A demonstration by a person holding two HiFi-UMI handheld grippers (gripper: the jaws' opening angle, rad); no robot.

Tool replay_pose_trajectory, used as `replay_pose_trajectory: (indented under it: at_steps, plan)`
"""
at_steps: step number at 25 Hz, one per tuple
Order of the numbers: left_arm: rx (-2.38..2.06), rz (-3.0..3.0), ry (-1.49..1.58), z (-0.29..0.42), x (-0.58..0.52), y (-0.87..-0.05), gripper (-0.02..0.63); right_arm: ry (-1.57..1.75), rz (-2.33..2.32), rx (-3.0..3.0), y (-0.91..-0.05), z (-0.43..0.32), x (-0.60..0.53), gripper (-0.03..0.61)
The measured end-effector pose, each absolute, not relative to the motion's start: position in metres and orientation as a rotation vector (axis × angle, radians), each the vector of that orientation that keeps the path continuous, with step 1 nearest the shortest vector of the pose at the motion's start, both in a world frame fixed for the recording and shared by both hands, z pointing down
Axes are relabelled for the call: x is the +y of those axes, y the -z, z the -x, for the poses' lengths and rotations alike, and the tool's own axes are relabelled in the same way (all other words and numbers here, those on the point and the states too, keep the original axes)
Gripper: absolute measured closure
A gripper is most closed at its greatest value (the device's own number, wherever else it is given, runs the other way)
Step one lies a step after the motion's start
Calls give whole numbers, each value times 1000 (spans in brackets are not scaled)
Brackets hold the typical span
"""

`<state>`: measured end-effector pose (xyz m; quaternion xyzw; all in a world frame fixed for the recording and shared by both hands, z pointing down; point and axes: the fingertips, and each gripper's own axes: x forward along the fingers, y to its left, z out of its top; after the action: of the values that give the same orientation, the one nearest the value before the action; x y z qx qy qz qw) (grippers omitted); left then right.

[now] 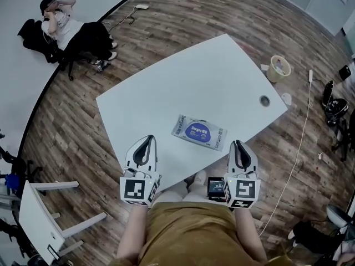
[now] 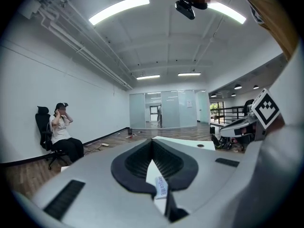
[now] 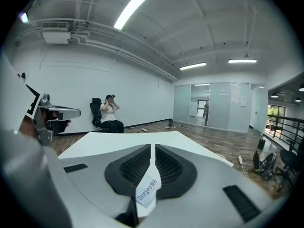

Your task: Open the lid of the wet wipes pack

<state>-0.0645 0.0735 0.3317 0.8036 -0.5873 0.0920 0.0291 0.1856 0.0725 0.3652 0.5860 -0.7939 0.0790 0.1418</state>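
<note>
The wet wipes pack [image 1: 199, 132], grey-white with a blue oval label, lies flat on the white table [image 1: 166, 87] near its front edge, with its lid down. My left gripper [image 1: 149, 139] hovers at the table's near edge, left of the pack and apart from it, jaws shut and holding nothing. My right gripper [image 1: 237, 143] sits just right of the pack's near corner, also shut and empty. In the left gripper view the pack [image 2: 160, 186] shows through the slit below the closed tips [image 2: 152, 140]. The right gripper view shows the pack [image 3: 147, 190] the same way below its gripper [image 3: 152, 146].
A roll of tape [image 1: 279, 68] lies at the table's far right corner, beside a round cable hole [image 1: 264, 100]. A person sits on a chair [image 1: 66, 29] by the far wall. A white stand [image 1: 39, 215] is on the floor at my left. A dark device [image 1: 215, 186] rests near my lap.
</note>
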Motion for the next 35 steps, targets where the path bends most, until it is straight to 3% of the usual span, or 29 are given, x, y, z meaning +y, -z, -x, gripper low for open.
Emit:
replay_pose_trajectory:
  at_steps: [14,22,35]
  plan:
    - [-1683,-2469,-271,66,36,-358,606,-230,-1379,-2212,-410,-134,66,551]
    - [-1654,-2447,-236,76,20,-371,607,-135,-1157,-2127,-441,-103,65,494]
    - [-1526,-2434,-218,64,10,-397,607,-74,-964,-2021,-485,-77,61,456]
